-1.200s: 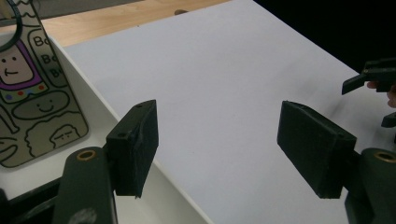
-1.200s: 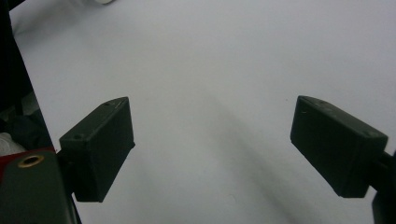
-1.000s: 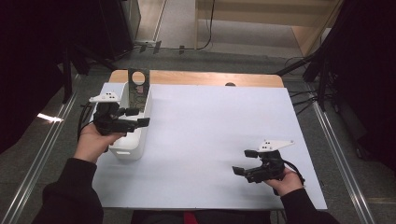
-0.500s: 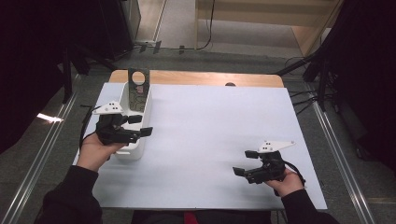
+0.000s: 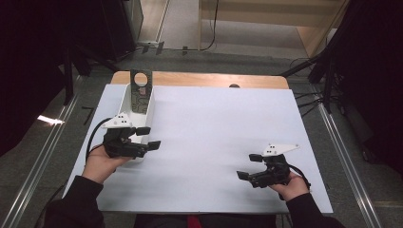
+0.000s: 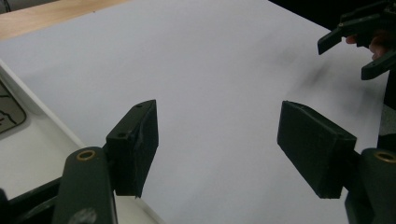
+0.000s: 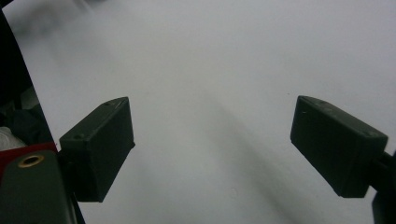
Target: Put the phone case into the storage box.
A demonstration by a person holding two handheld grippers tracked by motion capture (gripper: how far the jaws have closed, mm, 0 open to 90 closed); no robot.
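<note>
High view: left gripper [image 5: 148, 137] over near end of white tray [image 5: 129, 102], jaws apart, empty. Tray on white mat [image 5: 214, 137], dark card [image 5: 141, 92] leaning inside at far end. Right gripper [image 5: 250, 166] apart, idle near front edge.

Left gripper view: pads wide, tray rim [image 6: 42, 119] at left. Probably between steps; next needs fresh target.

Right gripper view: pads spread over bare mat.

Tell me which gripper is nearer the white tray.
Left. The left gripper hangs over the white tray's near end, jaws open and empty. The right gripper sits far off across the white table.
</note>
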